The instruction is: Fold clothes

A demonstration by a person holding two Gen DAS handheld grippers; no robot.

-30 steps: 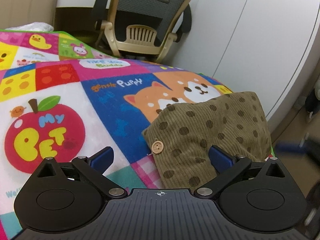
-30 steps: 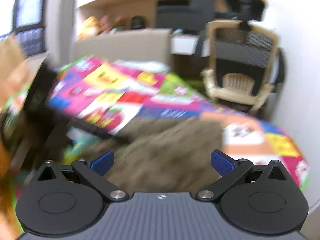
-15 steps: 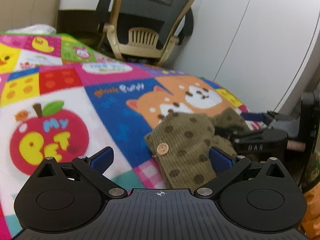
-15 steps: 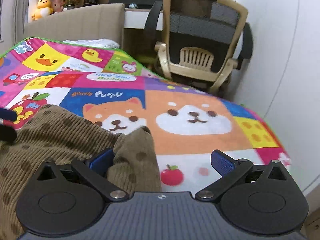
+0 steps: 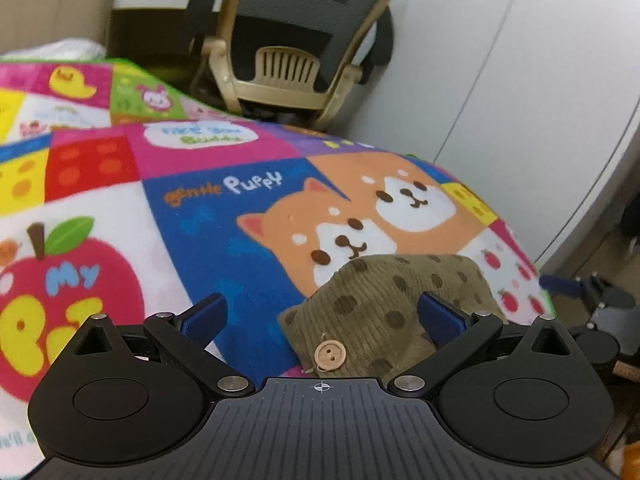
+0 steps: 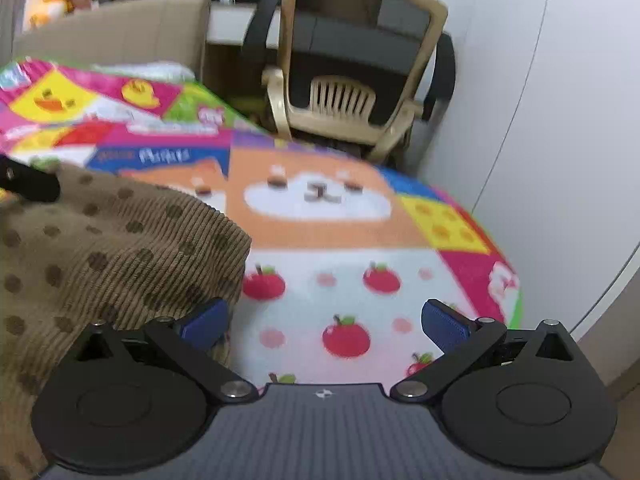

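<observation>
A: The garment (image 5: 384,304), brown dotted corduroy with a wooden button (image 5: 329,355), is lying bunched near the front right corner of the blanket (image 5: 192,216), partly over the puppy print.

B: What is likely to go wrong from here?

A: It is sitting close to the blanket's edge, so I judge that a careless pull could drag it off the side. It is also lumpy rather than flat, so a pinch could be taking several layers at once and the fold would be coming out crooked.

B: How are the tools sitting?

A: The left tool (image 5: 320,316) is hovering low over the garment's near edge, spread wide and gripping nothing; its right finger (image 5: 440,316) is in front of the cloth, its left one over bare blanket. The right tool (image 6: 324,322) is also spread wide and empty, pointing across the apple print toward the chair (image 6: 352,80), with the garment (image 6: 112,248) just beside its left finger (image 6: 204,322). Whether that finger is touching the cloth, I cannot tell.
</observation>
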